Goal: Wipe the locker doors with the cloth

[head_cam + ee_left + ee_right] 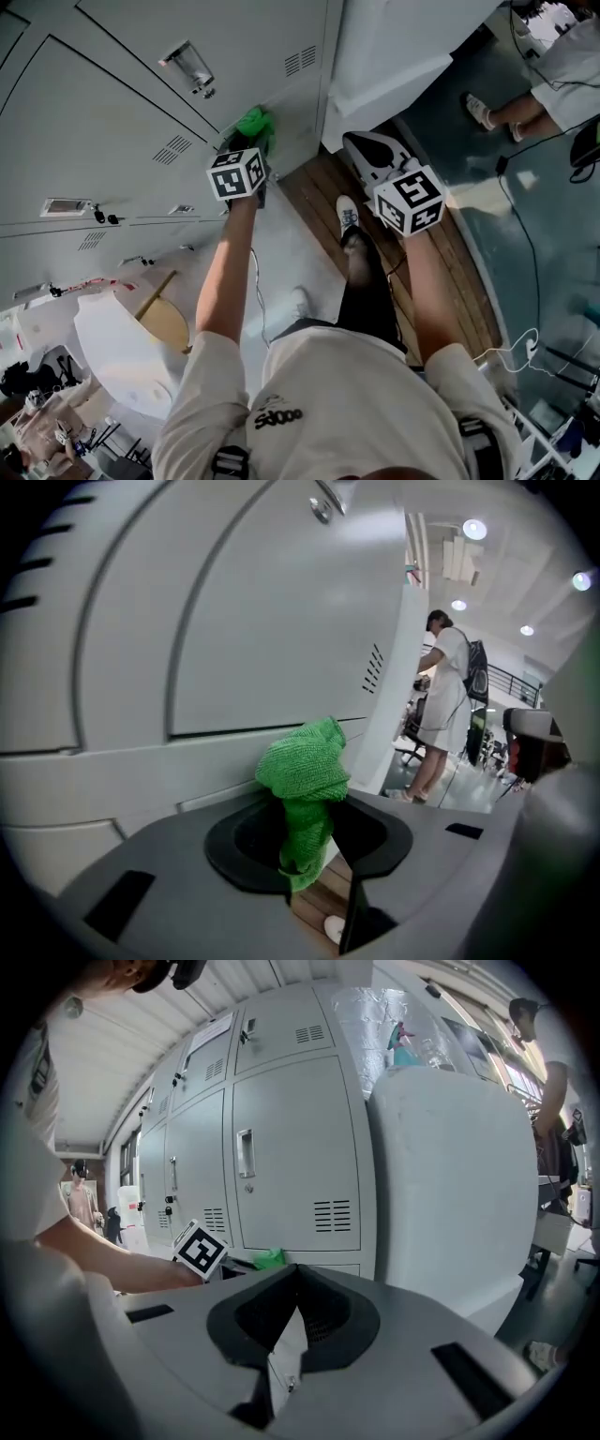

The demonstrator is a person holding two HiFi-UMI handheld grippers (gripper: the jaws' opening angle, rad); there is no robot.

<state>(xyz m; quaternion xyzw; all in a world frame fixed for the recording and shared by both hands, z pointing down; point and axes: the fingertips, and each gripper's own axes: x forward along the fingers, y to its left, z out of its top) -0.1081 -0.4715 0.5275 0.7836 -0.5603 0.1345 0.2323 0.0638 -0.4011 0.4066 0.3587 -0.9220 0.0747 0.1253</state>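
Observation:
A bunched green cloth (305, 771) sticks up from my left gripper (306, 860), which is shut on it. In the head view the cloth (254, 123) presses against the bottom corner of a grey locker door (141, 94), with the left gripper (249, 150) just behind it. The door (244, 621) fills the left gripper view. My right gripper (364, 148) hangs apart to the right, above the floor, and touches no locker. Its jaws (297, 1283) are shut with nothing between them. From there I see the cloth (270, 1258) low against the lockers (295, 1147).
A white panel (450, 1185) stands right of the lockers. Wooden boards (314, 192) run along the locker base. A person in white (446, 705) stands further off, and another person's feet (483, 112) are at the upper right. Cables (520, 349) lie on the floor.

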